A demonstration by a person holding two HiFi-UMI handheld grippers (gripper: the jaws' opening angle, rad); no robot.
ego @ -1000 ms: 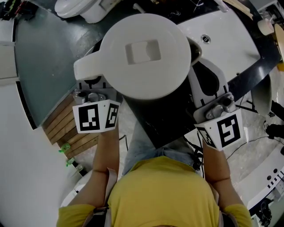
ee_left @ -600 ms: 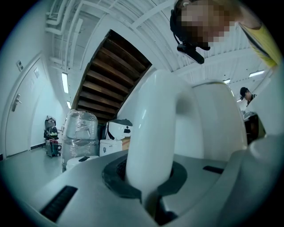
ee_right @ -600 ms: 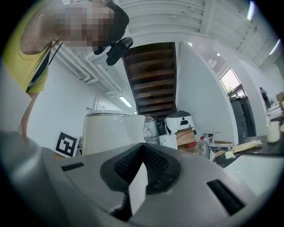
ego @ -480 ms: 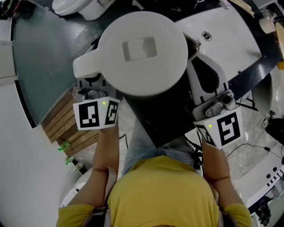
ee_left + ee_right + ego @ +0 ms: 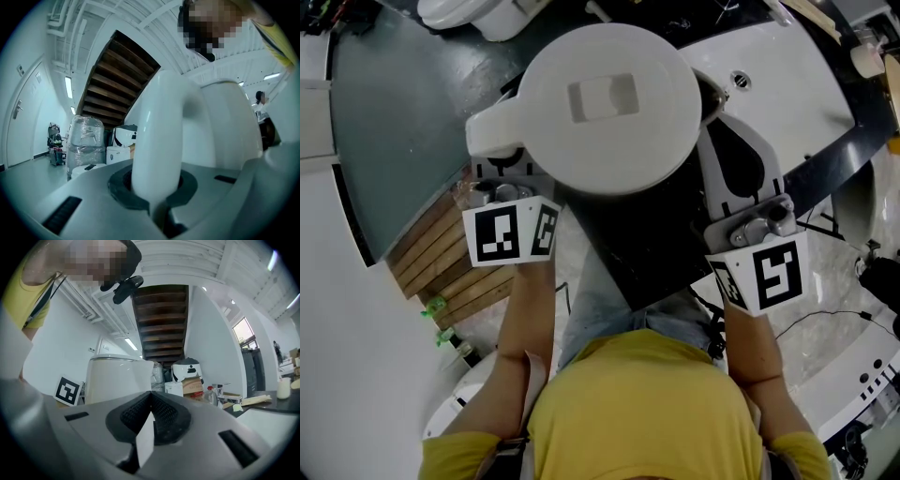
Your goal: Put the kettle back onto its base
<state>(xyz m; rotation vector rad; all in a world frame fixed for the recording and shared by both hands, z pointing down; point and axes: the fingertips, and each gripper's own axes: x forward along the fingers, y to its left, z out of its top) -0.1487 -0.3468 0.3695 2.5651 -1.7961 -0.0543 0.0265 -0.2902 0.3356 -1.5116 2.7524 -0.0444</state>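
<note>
A white kettle [image 5: 605,103] hangs high in the air, close under the head camera, its round lid facing up. My left gripper [image 5: 499,173] is shut on the kettle's handle [image 5: 157,136], which stands upright between the jaws in the left gripper view. The kettle's body [image 5: 115,378] also shows in the right gripper view, off to the left. My right gripper [image 5: 719,117] sits just right of the kettle, apart from it, with its jaws closed together on nothing. Both grippers point level. No kettle base shows in any view.
A white basin top [image 5: 769,66] with a drain hole lies at the upper right, edged by a black counter. Wooden slats [image 5: 441,272] lie lower left. Ahead of the right gripper stand boxes and a white appliance [image 5: 186,371]. A wrapped bundle [image 5: 86,140] stands far left.
The kettle and my left gripper have drifted slightly to the right in the head view. The right gripper has stayed put.
</note>
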